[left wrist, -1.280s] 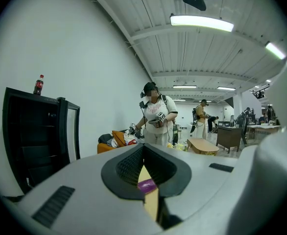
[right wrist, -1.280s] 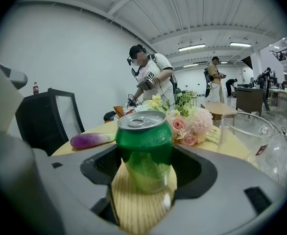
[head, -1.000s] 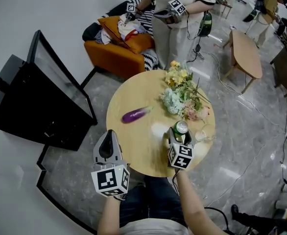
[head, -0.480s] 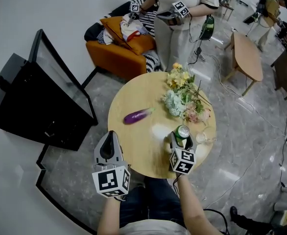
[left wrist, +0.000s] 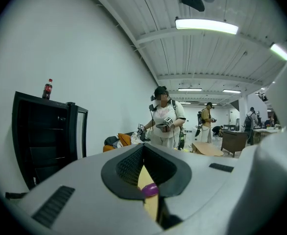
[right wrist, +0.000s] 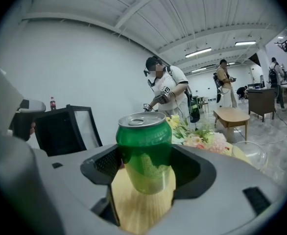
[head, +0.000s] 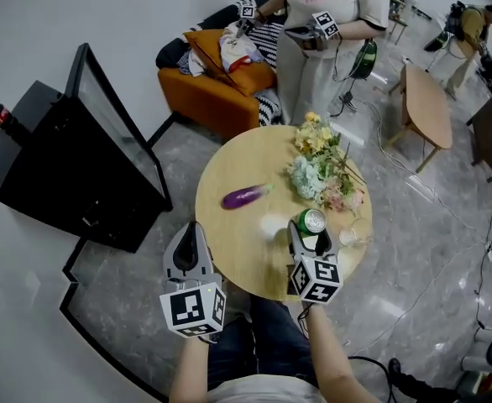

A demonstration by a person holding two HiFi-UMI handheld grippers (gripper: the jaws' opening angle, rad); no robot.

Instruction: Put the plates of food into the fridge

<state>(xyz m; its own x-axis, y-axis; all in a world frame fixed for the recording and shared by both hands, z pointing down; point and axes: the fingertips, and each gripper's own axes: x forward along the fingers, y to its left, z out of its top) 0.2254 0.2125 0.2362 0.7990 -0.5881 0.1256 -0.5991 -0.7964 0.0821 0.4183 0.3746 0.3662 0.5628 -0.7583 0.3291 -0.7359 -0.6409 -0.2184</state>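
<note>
No plate of food shows in any view. My right gripper (head: pixel 311 230) is shut on a green drink can (head: pixel 311 221) over the near right part of the round wooden table (head: pixel 229 233). In the right gripper view the can (right wrist: pixel 144 151) stands upright between the black pads (right wrist: pixel 104 166). My left gripper (head: pixel 189 232) is shut with nothing in it, at the table's near left edge. Through its narrow gap in the left gripper view (left wrist: pixel 144 173) shows a purple eggplant (left wrist: pixel 150 190). The black fridge (head: pixel 61 166) stands at the left with its glass door (head: pixel 116 128) swung open.
The eggplant (head: pixel 244 196) lies mid-table, a bunch of flowers (head: pixel 321 170) on the far right part and a clear glass (head: pixel 353 236) beside the can. A cola bottle (head: pixel 0 113) tops the fridge. Another person (head: pixel 326 32) stands behind the table by an orange sofa (head: pixel 204 91).
The head view has drifted a little, so the table and fridge sit slightly further right. Both grippers keep about the same places, and the can stays held.
</note>
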